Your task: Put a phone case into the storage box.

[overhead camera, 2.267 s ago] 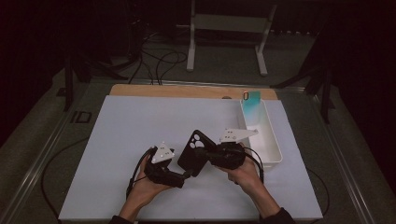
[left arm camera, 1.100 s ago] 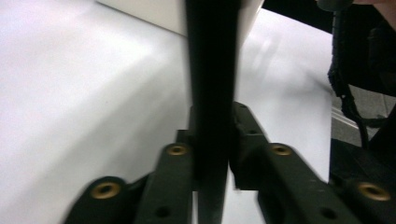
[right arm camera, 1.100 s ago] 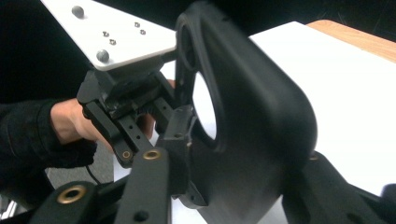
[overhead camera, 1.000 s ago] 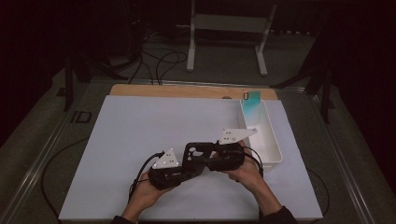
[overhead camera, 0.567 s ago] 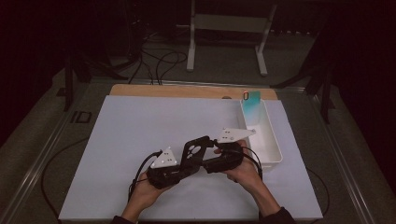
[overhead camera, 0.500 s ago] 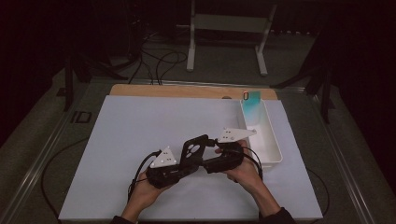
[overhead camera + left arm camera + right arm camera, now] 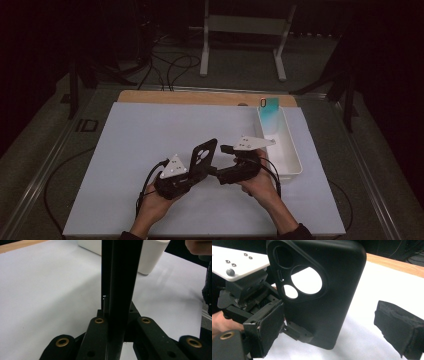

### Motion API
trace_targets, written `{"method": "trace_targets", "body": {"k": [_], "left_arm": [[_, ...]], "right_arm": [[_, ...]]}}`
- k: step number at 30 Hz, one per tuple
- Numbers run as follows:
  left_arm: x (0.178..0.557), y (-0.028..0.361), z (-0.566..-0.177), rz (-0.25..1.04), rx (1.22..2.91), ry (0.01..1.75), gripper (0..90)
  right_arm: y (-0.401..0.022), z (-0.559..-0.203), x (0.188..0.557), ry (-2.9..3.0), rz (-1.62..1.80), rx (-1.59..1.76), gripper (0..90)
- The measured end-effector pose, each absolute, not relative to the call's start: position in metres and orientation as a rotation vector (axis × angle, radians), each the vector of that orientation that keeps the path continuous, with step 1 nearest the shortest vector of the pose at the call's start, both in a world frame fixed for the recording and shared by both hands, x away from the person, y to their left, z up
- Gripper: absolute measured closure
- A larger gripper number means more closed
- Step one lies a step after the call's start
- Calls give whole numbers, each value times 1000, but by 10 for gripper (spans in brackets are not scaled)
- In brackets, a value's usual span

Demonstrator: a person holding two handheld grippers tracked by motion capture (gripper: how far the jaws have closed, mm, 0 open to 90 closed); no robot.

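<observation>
A black phone case (image 7: 205, 154) with round camera cut-outs stands tilted above the white mat (image 7: 150, 130). My left gripper (image 7: 199, 169) is shut on its lower edge; in the left gripper view the case (image 7: 122, 285) rises edge-on from the closed left gripper (image 7: 117, 322). My right gripper (image 7: 218, 176) faces it from the right and is open. In the right gripper view the case (image 7: 329, 297) sits between the pads of the right gripper (image 7: 334, 332), close against the left pad (image 7: 269, 330) and well apart from the right pad (image 7: 397, 330).
A long white tray (image 7: 295, 160) lies right of the hands, with a teal object (image 7: 270, 107) at its far end. A wooden board edge (image 7: 200, 97) borders the mat at the back. Cables and a metal stand (image 7: 245, 25) sit beyond the table.
A second ago the case lay nearly level between the two grippers. It has since tipped up on the left gripper, and the grippers have drawn slightly apart.
</observation>
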State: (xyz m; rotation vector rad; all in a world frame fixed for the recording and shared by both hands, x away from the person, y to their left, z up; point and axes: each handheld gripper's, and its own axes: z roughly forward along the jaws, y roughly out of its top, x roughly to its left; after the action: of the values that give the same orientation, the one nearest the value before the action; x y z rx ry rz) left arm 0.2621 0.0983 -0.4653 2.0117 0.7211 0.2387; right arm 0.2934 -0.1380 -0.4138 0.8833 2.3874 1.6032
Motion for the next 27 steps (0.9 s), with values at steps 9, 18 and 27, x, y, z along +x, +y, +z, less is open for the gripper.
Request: {"method": "trace_targets", "body": {"k": [9,18,27], "left_arm": [[263,98,-467,244,2016,740,853],[260,91,-468,274,2042,741,851],[259,87,-468,263,2038,742,849]], "right_arm": [[-124,-404,288,2330,1644,907,90],[-111,-400,291,2276,1633,1017,91],[-106,-404,293,2231,1638,1070,111]]}}
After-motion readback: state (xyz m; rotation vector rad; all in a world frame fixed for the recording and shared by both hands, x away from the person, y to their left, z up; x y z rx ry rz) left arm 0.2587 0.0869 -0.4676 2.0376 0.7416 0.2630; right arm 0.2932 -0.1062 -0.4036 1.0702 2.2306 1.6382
